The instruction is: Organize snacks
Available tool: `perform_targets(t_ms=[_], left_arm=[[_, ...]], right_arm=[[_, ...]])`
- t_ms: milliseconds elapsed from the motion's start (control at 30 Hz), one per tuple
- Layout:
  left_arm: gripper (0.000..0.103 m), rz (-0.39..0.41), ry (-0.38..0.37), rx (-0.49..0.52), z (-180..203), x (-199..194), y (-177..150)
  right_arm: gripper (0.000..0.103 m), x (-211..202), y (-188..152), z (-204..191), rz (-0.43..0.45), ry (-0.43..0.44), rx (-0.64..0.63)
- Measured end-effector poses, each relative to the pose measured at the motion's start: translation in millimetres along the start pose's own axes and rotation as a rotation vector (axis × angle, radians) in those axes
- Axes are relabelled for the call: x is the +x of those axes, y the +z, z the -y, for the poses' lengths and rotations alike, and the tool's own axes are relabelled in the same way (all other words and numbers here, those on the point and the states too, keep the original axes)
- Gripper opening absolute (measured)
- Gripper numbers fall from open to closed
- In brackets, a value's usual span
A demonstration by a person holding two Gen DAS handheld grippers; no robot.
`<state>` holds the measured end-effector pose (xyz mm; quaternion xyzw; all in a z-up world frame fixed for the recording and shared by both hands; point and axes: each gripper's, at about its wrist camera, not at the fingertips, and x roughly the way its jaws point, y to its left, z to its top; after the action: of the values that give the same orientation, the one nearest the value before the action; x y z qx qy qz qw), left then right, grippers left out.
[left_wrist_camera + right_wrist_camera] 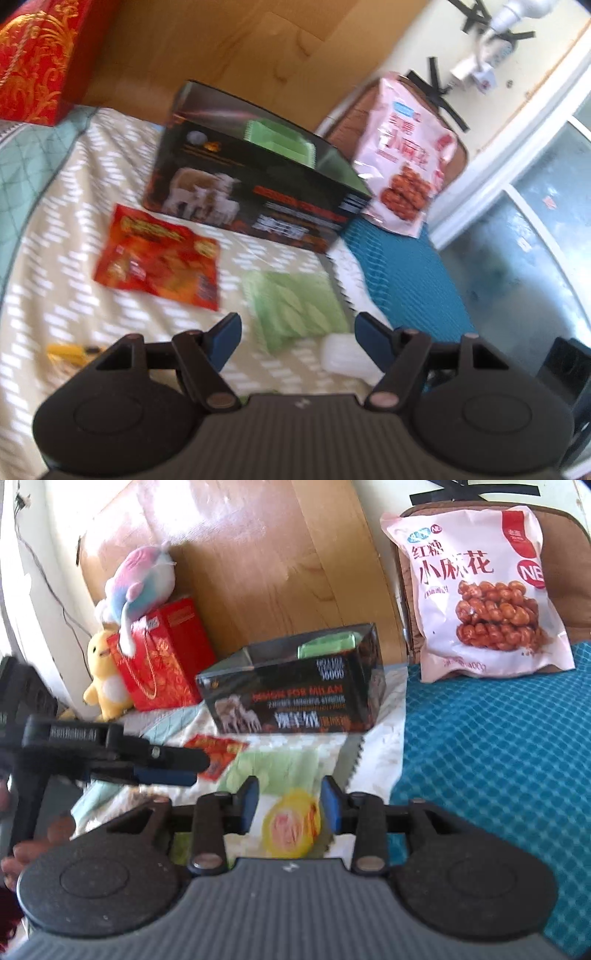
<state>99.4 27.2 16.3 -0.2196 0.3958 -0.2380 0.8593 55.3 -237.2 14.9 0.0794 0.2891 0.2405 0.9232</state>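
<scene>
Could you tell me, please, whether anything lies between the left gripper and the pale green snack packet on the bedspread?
Nothing visible does. The left gripper has its jaws apart and empty, and the pale green snack packet lies flat just ahead of them, with only patterned bedspread around it.

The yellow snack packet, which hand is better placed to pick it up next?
Right, probably. The yellow snack packet already lies between the right gripper fingers, which do not visibly press it. The left gripper stands open over a green packet instead.
</scene>
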Motion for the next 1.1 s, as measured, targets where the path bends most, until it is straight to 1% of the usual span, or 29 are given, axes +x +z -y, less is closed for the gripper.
perform_targets(t_ms=[67, 133, 233, 300, 333, 367, 400, 433, 467, 500, 533, 600, 667, 767, 967, 1100], left_arm=[[0.07, 0.0, -0.026, 0.025, 11, -1, -3], [0.07, -0.018, -0.044, 0.056, 23, 4, -5], [0.07, -0.065, -0.024, 0.101, 35, 24, -8], [0.071, -0.116, -0.01, 0.084, 34, 42, -10], [0.07, -0.121, -0.027, 0.071, 32, 46, -12], [0.066, -0.111, -0.029, 0.08, 35, 46, -12], [0.06, -0.121, -0.035, 0.084, 36, 48, -13], [0.057, -0.122, -0.028, 0.085, 38, 47, -13], [0.057, -0.118, -0.026, 0.091, 39, 44, -14], [0.057, -0.11, -0.031, 0.093, 40, 39, -13], [0.057, -0.094, -0.036, 0.097, 41, 32, -11], [0.057, -0.055, -0.053, 0.107, 43, 18, -2], [0.057, -0.005, -0.059, 0.113, 45, 6, 11], [0.057, 0.042, -0.048, 0.123, 41, 0, 34], [0.057, 0.096, -0.015, 0.121, 31, 7, 80], [0.059, 0.107, -0.022, 0.112, 29, 21, 99]], right_arm=[[0.045, -3, -7, -5, -0.009, 0.009, -0.022], [0.051, 1, -11, -11, -0.027, 0.01, -0.058], [0.051, 14, -12, -17, -0.049, -0.028, -0.114], [0.051, 26, -13, -18, -0.08, -0.052, -0.14], [0.05, 29, -15, -19, -0.072, -0.059, -0.158], [0.05, 30, -16, -20, -0.07, -0.066, -0.177], [0.044, 30, -16, -22, -0.069, -0.079, -0.191], [0.039, 29, -16, -24, -0.067, -0.083, -0.192], [0.038, 27, -15, -25, -0.058, -0.086, -0.189], [0.034, 23, -13, -28, -0.041, -0.086, -0.194], [0.029, 17, -11, -31, -0.013, -0.086, -0.21], [0.025, 10, 0, -38, 0.044, -0.086, -0.237], [0.025, 11, 14, -41, 0.084, -0.072, -0.239], [0.025, 26, 34, -47, 0.124, -0.079, -0.263], [0.025, 62, 66, -49, 0.19, -0.097, -0.287], [0.025, 76, 79, -42, 0.22, -0.103, -0.268]])
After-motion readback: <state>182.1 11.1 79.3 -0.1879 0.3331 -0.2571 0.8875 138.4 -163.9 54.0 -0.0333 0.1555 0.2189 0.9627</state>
